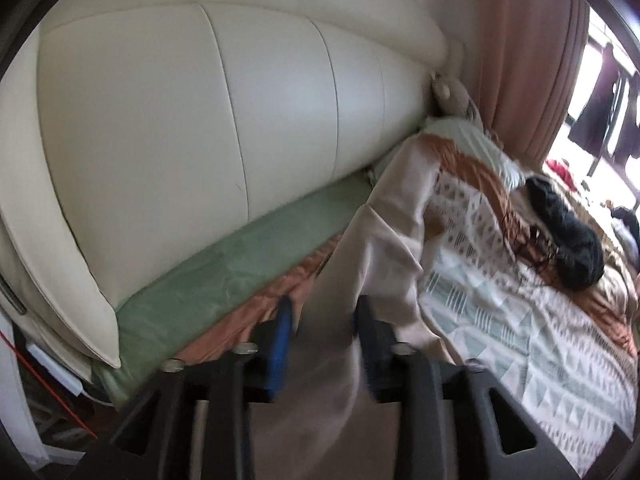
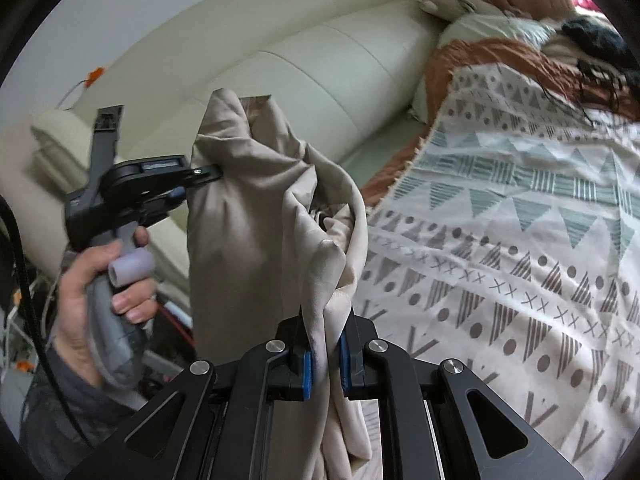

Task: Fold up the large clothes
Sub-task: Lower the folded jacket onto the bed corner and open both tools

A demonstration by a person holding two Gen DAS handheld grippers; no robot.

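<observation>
Barely started imo: both grippers, left gripper [image 2: 208, 172] and right gripper [image 2: 324, 364], have fingers pinching the beige garment [image 2: 256, 208] bunched above the bed [image 2: 520, 260], 0 flat folds yet.

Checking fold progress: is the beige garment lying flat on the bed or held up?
Held up, bunched. The right gripper pinches the beige garment, the left gripper meets its upper edge; it hangs off the patterned blanket.

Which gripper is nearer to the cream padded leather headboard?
Left. The left gripper holds the beige fabric garment up beside the cream padded leather headboard; the right gripper clamps it nearer the patterned blanket.
</observation>
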